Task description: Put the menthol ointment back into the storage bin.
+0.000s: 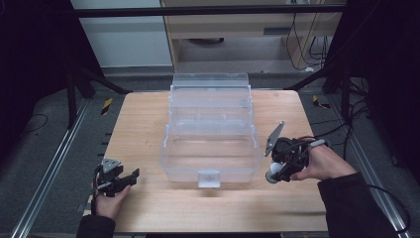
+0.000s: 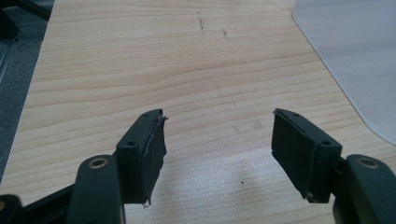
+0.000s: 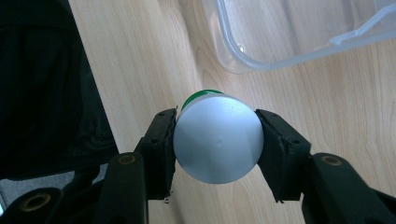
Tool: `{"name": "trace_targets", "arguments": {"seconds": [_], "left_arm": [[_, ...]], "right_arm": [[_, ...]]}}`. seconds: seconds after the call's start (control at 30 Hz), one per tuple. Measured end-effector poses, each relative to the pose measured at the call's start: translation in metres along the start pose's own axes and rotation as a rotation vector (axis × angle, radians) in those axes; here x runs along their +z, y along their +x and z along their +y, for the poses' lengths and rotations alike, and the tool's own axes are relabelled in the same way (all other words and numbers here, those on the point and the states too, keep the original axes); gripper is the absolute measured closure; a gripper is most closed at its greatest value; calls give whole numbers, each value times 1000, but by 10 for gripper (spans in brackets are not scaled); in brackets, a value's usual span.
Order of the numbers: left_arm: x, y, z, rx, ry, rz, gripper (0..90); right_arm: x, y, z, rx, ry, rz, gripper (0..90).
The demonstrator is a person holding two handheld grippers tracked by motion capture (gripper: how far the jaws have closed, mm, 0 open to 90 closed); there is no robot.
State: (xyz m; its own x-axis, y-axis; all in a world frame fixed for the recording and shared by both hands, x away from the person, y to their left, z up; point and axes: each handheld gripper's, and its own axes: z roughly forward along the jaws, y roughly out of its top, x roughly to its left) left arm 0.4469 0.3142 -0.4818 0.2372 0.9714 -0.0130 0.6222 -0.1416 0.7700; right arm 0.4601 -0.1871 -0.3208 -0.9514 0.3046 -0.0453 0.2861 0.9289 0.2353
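We see a light wooden table (image 1: 148,124) on grey carpet (image 1: 44,148), a pale wooden cabinet (image 1: 237,25) beyond, dark curtains (image 1: 29,49) either side.

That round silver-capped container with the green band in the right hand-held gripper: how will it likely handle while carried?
The silver-capped round container with a green band looks smooth and glossy, so it may slip. The right hand-held gripper clamps its curved sides on small contact patches, so it could twist between them. Set on its side on the wooden table, it would probably roll.
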Motion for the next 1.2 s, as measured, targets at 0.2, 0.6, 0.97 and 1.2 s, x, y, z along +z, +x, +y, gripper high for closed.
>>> {"name": "trace_targets", "arguments": {"seconds": [0.2,0.6,0.97,1.2], "left_arm": [[0,0,0,-2,2,0,346],[0,0,0,-2,0,-2,346],[0,0,0,1,-1,-2,346],[0,0,0,0,-3,-1,346]], "right_arm": [[-7,-2,8,-2,0,9,505],[-15,-12,30,-14,-3,6,505],[-11,-25,48,-26,-25,-8,505],[-7,-37,59,-12,-53,-14,505]]}}
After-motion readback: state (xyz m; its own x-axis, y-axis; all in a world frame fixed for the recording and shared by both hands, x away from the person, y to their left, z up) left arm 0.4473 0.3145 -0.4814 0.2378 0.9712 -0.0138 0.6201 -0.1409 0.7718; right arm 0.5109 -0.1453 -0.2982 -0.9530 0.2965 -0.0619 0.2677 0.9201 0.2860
